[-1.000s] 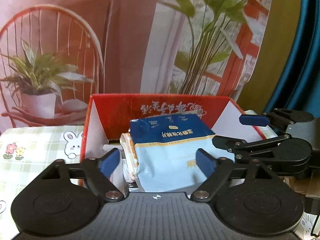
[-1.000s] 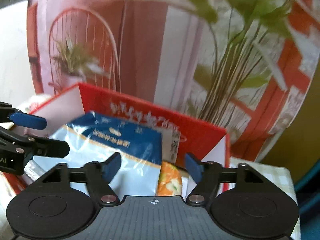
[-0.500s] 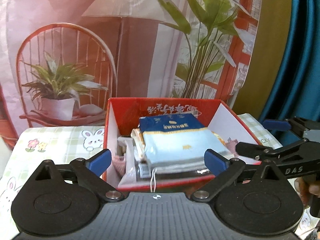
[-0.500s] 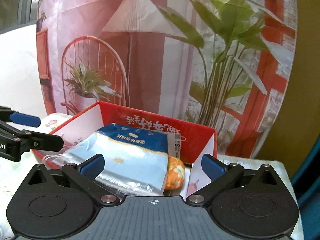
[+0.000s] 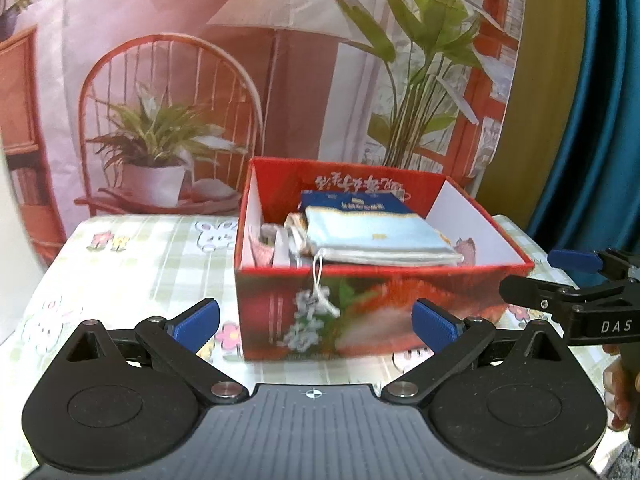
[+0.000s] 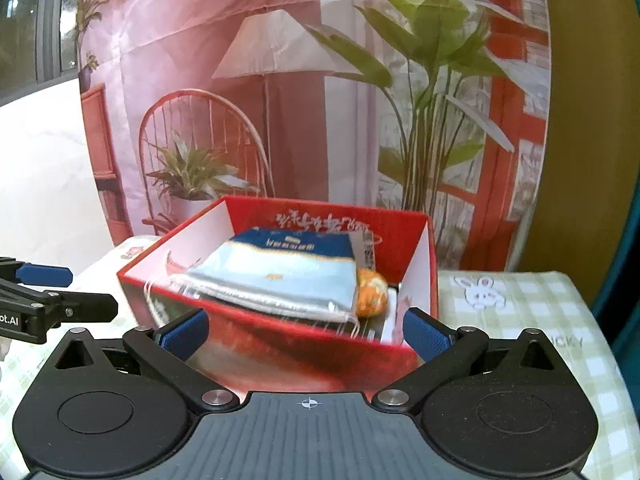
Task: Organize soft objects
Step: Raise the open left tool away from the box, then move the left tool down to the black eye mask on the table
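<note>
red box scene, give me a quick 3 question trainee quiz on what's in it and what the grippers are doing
1. True or false: the blue and white packet lies inside the red box.
2. Multiple choice: in the right wrist view, the orange soft item sits (A) on the tablecloth outside the box, (B) in the box beside the packet, (C) between the right gripper's jaws.
3. Fill in: the left gripper holds ____.

Key: 1 true. 2 B. 3 nothing; its jaws are opening with only the box's front wall seen between them, untouched, and the right gripper's jaws stand wide and empty too.
</note>
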Demonstrator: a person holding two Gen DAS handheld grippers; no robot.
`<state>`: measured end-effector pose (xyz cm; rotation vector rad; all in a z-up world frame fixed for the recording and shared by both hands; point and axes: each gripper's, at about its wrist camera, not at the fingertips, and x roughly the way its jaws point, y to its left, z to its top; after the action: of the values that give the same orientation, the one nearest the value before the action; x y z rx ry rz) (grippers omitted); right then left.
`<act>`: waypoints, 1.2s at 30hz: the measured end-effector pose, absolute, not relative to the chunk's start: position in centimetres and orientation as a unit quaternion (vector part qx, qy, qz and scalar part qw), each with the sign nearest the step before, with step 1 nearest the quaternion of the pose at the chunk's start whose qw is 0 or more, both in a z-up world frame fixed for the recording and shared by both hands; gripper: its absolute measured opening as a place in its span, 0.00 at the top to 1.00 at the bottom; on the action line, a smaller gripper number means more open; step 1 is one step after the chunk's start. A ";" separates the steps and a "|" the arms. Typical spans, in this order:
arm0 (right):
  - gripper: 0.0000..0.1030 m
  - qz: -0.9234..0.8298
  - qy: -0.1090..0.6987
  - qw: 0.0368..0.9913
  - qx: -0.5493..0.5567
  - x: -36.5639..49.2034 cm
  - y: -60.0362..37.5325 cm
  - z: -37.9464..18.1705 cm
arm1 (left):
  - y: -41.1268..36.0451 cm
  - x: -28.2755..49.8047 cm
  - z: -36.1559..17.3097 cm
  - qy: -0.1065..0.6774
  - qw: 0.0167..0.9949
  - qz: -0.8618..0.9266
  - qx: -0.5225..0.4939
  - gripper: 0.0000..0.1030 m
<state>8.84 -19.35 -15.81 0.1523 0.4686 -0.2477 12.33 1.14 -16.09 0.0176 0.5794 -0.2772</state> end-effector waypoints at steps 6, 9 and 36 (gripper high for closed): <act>0.00 -0.121 0.241 0.959 0.085 6.7 -17.8 -17.5 | 1.3 9.6 -17.5 0.289 0.948 -0.131 0.008 0.00; 0.00 -0.122 0.246 0.958 0.087 5.7 -16.9 -18.3 | 1.3 8.3 -18.2 0.290 0.948 -0.130 0.012 0.00; 0.03 -0.108 0.280 0.949 0.100 1.5 -14.0 -22.9 | 3.1 5.3 -22.3 0.339 0.931 -0.129 -0.049 0.02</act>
<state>1.47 -14.04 -22.92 0.2029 0.5703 -0.2200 5.34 3.10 -22.29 -0.1001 0.6939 -0.2645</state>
